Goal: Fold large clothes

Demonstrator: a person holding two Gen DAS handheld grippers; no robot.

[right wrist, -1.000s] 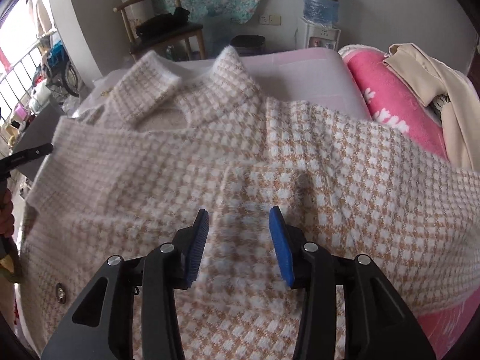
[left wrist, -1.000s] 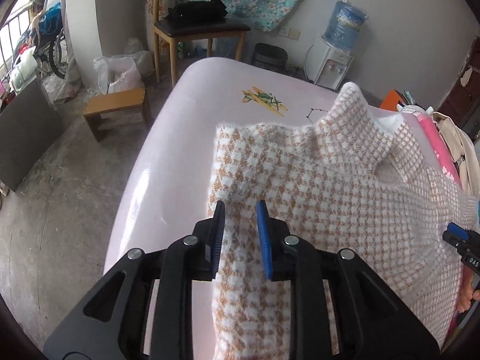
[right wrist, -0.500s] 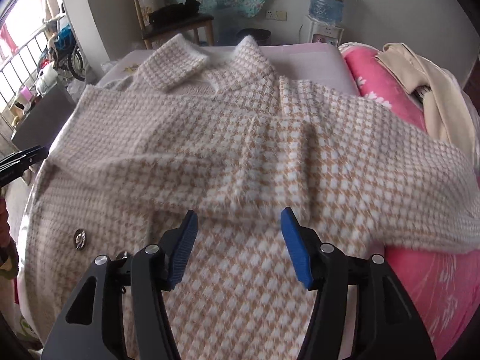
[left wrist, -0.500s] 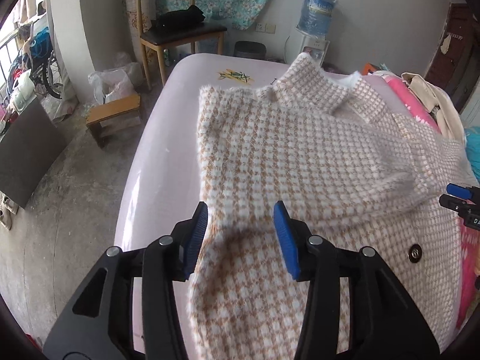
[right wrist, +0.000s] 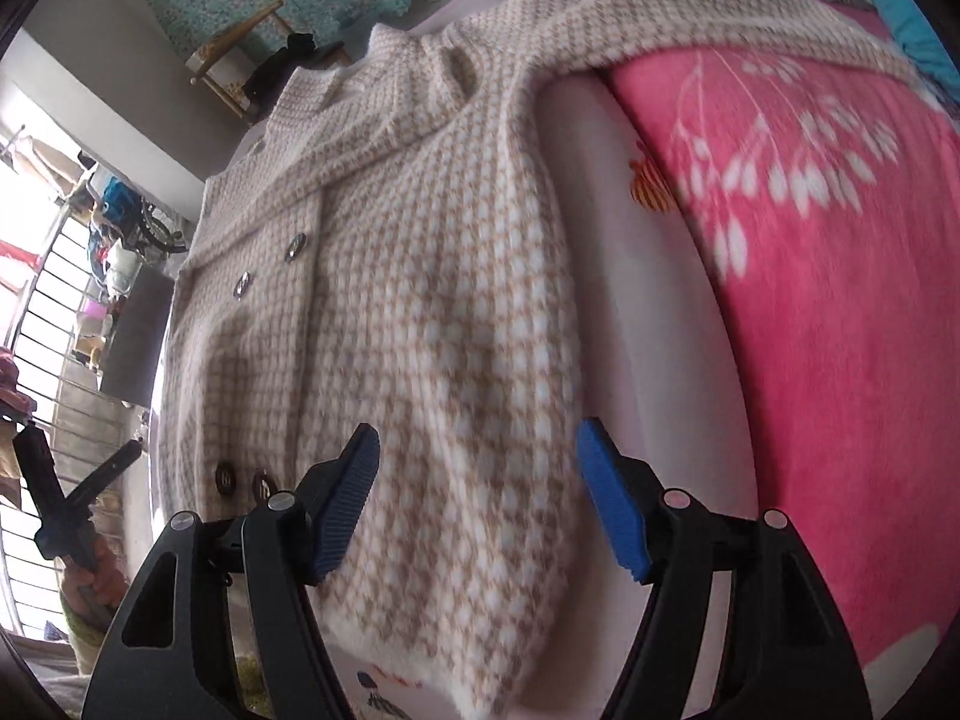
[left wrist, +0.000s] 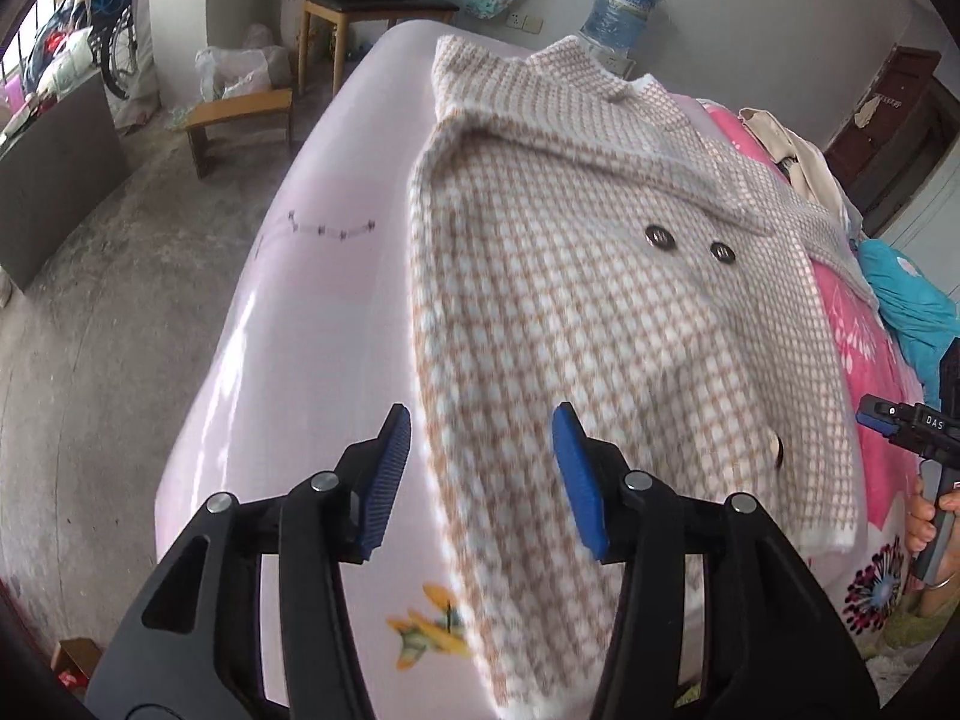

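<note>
Fingers (left wrist: 393, 480) of the left gripper (left wrist: 480, 474) and right gripper (right wrist: 480, 498), spread and empty, now withdrawn to the hem of the checked coat (left wrist: 570, 312) on the pink bed (left wrist: 318, 312), its sleeves folded across: hem fold likely next.

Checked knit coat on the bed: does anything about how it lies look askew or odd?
Yes. One sleeve of the tan-and-white checked knit coat strays sideways off the pale pink sheet onto the bright pink floral blanket, and its hem corner overhangs the near edge of the bed.
</note>
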